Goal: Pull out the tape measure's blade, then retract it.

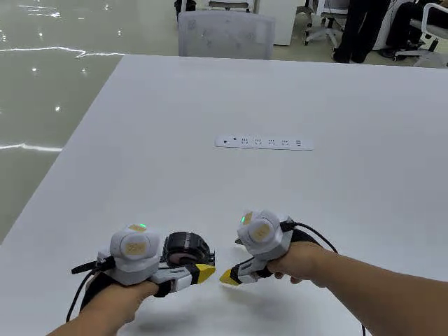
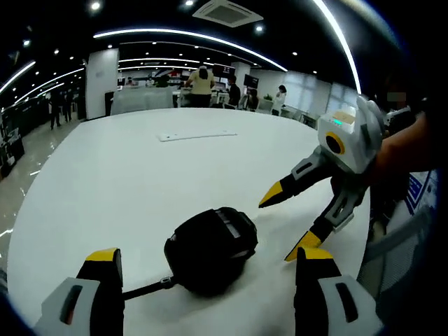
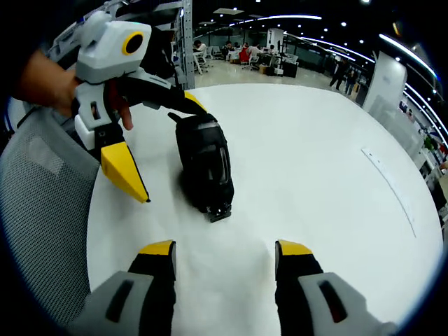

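White table (image 1: 280,98) is seen, power strip (image 1: 263,143) laid mid-surface. Black tape measure (image 2: 211,248) is set near the front edge, just ahead of left gripper (image 3: 159,136); jaws are spread, nothing clamped. Right gripper (image 2: 278,231) is pointed at it, jaws likewise apart.

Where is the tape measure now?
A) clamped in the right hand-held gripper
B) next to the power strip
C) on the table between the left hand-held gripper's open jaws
C: the tape measure sits on the table between the open jaws of the left hand-held gripper; the right hand-held gripper is open, short of it.
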### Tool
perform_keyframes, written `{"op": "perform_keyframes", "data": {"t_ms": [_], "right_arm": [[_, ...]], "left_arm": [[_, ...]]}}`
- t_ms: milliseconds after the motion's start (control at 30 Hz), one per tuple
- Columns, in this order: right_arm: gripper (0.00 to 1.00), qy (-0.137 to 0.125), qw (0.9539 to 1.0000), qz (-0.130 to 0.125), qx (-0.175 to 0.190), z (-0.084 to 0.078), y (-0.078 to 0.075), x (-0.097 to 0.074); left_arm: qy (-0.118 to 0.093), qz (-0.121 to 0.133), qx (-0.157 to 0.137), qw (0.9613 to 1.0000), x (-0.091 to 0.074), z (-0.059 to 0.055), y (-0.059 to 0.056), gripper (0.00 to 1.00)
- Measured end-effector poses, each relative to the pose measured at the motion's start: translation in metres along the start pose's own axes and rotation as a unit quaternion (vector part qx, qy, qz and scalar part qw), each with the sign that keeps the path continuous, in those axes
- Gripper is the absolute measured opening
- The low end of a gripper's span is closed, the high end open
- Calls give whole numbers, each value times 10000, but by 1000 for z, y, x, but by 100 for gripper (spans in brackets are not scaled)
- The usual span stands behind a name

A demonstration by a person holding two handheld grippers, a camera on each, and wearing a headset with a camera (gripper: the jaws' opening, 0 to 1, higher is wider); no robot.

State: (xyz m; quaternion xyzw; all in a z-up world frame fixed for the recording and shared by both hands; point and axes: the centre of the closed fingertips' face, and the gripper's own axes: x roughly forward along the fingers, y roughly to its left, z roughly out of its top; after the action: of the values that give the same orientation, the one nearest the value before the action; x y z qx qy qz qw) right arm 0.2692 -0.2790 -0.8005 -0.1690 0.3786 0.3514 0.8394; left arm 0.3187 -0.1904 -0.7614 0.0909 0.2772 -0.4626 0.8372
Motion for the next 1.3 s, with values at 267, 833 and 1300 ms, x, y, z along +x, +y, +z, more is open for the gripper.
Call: {"op": "perform_keyframes", "data": {"t_ms": [267,833,1300], "right_arm": [[65,-454,9973,-386,431,-14,0,-41],[76,-996,9817,-1210,1081,-72,-4,-145],[90,-1064,9700,-1556,1533,-120,13,-198]], "left_arm": [[125,-499,163,9985,-24,1,0,100],[-514,-399,202,9977,-95,8,18,100],[-640,-125,-122,9978,-139,1,39,100]]}}
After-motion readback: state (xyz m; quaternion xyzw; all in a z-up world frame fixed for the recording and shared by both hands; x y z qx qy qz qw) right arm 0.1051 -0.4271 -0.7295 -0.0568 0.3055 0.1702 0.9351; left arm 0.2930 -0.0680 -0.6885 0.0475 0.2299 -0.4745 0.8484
